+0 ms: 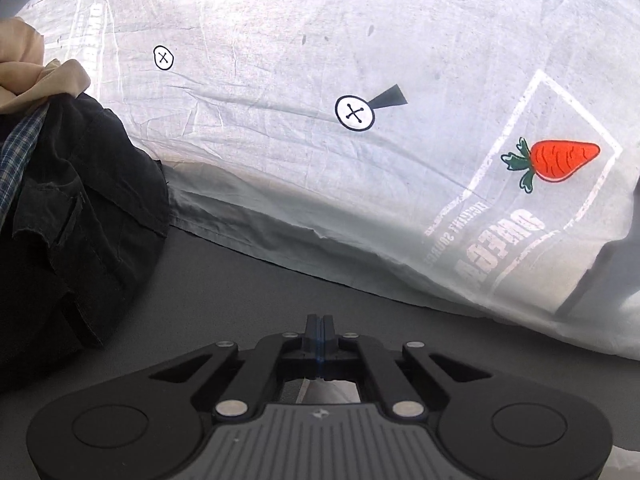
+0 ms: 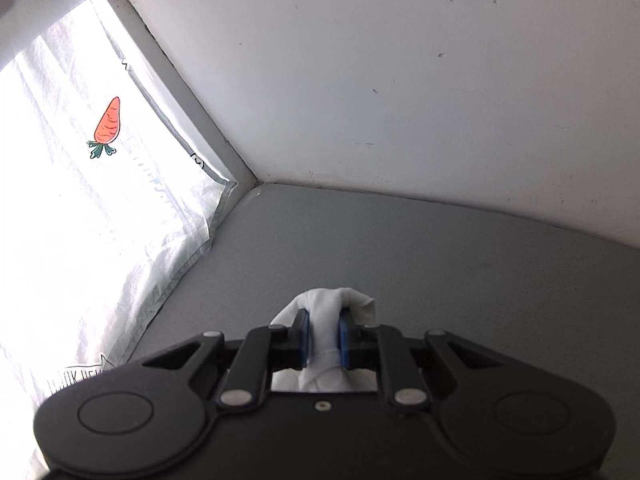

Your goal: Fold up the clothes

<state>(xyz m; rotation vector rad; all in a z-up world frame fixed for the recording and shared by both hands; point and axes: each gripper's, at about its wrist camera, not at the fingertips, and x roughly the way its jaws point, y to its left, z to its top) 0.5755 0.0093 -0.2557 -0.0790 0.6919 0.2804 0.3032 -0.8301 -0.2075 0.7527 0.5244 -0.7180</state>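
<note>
The left gripper (image 1: 321,322) fills the bottom of the left wrist view, its jaws pressed flat together with only a thin blue line of pad between them. A bit of white cloth (image 1: 332,390) shows through the gap behind the jaws, under the linkage; whether the tips pinch it cannot be told. Beneath lies a grey table (image 1: 240,280). At far left sits a heap of clothes: a beige piece (image 1: 36,76) on top, a strip of blue check (image 1: 18,148) under it, and a black garment (image 1: 92,200) slumped onto the table. To the right of the heap, a white curtain (image 1: 280,60) with printed buttons hangs across the whole background, its hem resting on the table. Further right on it is an orange carrot (image 1: 560,160) inside a white frame, above mirrored lettering.

In the right wrist view, the right gripper (image 2: 324,336) is nearest, clamped on a bunched fold of white cloth (image 2: 324,320) that sits between the blue pads and bulges out past the tips. The cloth is raised above the grey table (image 2: 360,248). At left hangs the bright curtain (image 2: 80,220) with a carrot (image 2: 108,126), its lower corner touching the table. To the right, a plain white wall (image 2: 400,80) meets the table's far edge.
</note>
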